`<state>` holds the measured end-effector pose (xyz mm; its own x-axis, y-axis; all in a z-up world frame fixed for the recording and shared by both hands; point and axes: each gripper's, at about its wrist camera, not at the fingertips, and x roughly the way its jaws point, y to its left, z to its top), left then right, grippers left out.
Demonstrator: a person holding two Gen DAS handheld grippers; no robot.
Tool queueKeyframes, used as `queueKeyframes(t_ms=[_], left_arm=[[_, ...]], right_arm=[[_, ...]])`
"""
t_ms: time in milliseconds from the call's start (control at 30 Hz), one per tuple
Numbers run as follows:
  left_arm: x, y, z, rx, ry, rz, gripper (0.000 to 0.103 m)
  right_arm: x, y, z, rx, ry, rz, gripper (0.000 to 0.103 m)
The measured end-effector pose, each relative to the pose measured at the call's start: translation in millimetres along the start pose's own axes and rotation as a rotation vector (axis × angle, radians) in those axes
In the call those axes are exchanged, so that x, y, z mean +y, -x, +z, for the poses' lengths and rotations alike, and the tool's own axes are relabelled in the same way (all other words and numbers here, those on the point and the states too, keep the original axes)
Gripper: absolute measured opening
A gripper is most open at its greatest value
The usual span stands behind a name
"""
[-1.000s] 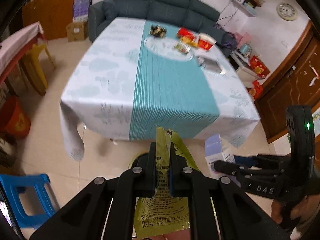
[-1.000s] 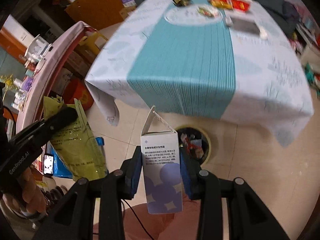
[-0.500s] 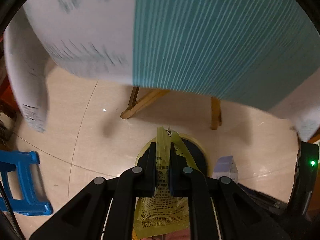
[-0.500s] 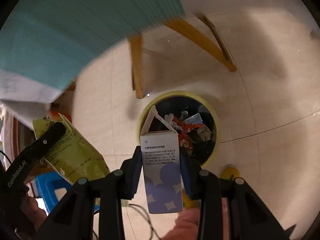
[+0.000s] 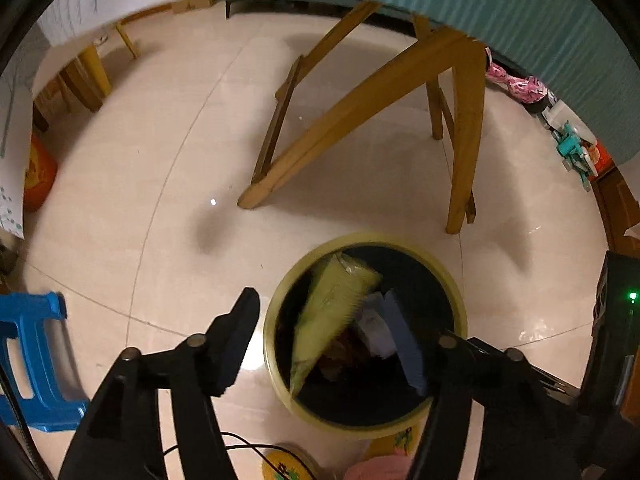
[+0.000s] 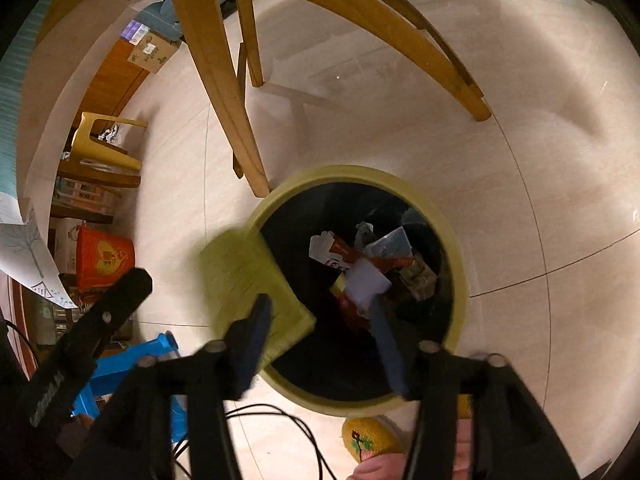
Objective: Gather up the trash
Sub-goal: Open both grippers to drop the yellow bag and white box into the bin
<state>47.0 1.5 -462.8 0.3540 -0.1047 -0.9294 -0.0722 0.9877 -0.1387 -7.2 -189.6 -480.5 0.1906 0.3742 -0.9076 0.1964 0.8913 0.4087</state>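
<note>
Floor (image 5: 140,140) fills most of both views; bench legs (image 5: 340,112) cross upper centre. Yellow-rimmed bin (image 5: 276,300) sits lower centre. Green packet (image 5: 332,312), blurred, drops just inside the bin's left rim. Left gripper (image 5: 332,344) spread wide, empty. Right gripper (image 6: 320,328) also spread, empty, above the bin mouth. Judgement: keep both centred over the opening until trash settles; packet skirts the rim. Open room lies left; legs crowd above.

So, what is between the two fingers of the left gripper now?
In the left wrist view, the open left gripper frames the yellow bin, with the yellow-green packet falling into it, blurred.
</note>
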Motion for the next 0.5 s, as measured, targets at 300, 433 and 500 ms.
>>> queueKeyframes(t_ms=[300, 433, 500], left_arm=[[-3, 20, 7, 0.021, -0.016, -0.026, 0.065], [-1, 41, 9, 0.035, -0.016, -0.034, 0.065], [-2, 56, 11, 0.049, -0.020, -0.028, 0.065]], right_arm=[[18, 8, 3, 0.000, 0.046, -0.040, 0.063], [28, 24, 3, 0.000, 0.059, -0.059, 0.063], [36, 40, 3, -0.003, 0.077, -0.077, 0.063]])
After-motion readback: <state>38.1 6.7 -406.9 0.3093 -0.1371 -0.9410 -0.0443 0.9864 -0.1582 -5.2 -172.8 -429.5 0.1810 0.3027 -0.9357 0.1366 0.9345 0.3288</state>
